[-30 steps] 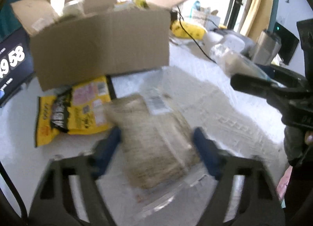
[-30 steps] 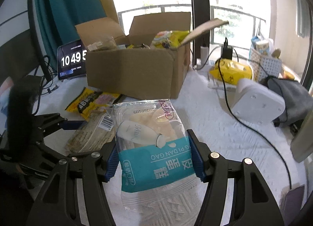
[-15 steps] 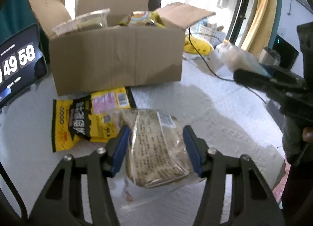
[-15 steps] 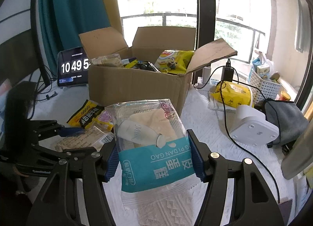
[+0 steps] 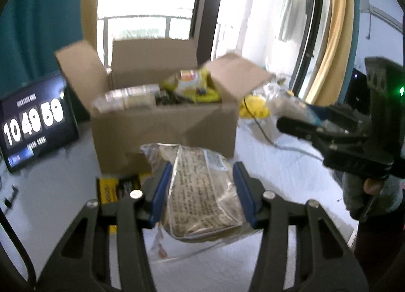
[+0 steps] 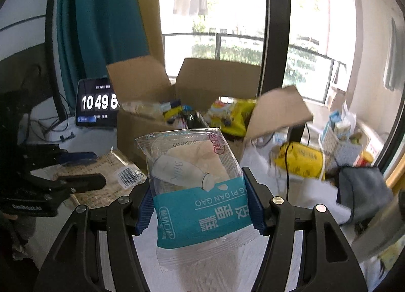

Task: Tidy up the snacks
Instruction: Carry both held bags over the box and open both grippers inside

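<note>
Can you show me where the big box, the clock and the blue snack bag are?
Box (image 5: 164,125), left wrist view, front wall.
Clock (image 5: 33,120), left wrist view, digits on screen.
Blue snack bag (image 6: 202,206), right wrist view, blue label.

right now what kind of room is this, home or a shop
Most likely a home, a room beside a balcony: tall windows with a balcony railing, teal curtain, and a table holding an open cardboard box of snacks and a clock display.

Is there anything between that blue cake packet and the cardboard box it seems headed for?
Nothing visible blocks it. The blue cake packet, held in the right gripper, faces the open cardboard box, whose flaps stand spread; snacks already fill much of it.
</note>
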`<state>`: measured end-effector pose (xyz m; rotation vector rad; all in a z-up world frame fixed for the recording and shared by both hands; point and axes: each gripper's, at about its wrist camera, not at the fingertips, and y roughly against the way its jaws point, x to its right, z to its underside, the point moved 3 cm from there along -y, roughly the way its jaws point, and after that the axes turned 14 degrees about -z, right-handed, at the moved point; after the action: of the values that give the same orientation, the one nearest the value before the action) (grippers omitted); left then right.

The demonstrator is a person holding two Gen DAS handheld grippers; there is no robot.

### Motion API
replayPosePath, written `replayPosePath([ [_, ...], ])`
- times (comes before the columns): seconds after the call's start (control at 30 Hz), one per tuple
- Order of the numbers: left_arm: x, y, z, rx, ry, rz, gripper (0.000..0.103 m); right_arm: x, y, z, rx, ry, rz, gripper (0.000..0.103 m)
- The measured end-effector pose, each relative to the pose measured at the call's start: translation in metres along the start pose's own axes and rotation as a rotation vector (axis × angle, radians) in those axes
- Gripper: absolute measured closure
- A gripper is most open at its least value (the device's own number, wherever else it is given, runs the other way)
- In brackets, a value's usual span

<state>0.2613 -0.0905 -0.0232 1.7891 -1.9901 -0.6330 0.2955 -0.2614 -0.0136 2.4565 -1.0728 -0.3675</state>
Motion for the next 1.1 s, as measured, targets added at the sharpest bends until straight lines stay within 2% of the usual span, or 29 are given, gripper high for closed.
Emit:
replayPosePath([
  [0.23,-0.016,0.012,-0.052,0.122,-0.009,-0.046,0.052,0.004,-0.01,-0.036,0.041,0.044,0.0,0.038],
  [0.43,-0.035,0.004,-0.102,0.225,-0.03,-0.113,0.052,0.01,-0.029,-0.064,0.061,0.073,0.0,0.038],
  [0.63,-0.06,-0.035,-0.132,0.24,-0.018,-0.147,0.052,0.025,-0.058,-0.085,0.068,0.056,0.012,0.038],
  [0.8,-0.079,-0.076,-0.146,0.23,0.0,-0.126,0.052,0.041,-0.087,-0.096,0.058,0.035,0.021,0.038],
  [0.9,-0.088,-0.101,-0.151,0.214,0.012,-0.145,0.051,0.05,-0.105,-0.101,0.052,0.016,0.02,0.038],
  [1.03,-0.096,-0.117,-0.16,0.194,0.035,-0.161,0.04,0.056,-0.13,-0.107,0.037,-0.003,0.019,0.036],
  [1.1,-0.097,-0.114,-0.16,0.204,0.042,-0.164,0.026,0.056,-0.135,-0.107,0.035,0.001,0.03,0.032],
])
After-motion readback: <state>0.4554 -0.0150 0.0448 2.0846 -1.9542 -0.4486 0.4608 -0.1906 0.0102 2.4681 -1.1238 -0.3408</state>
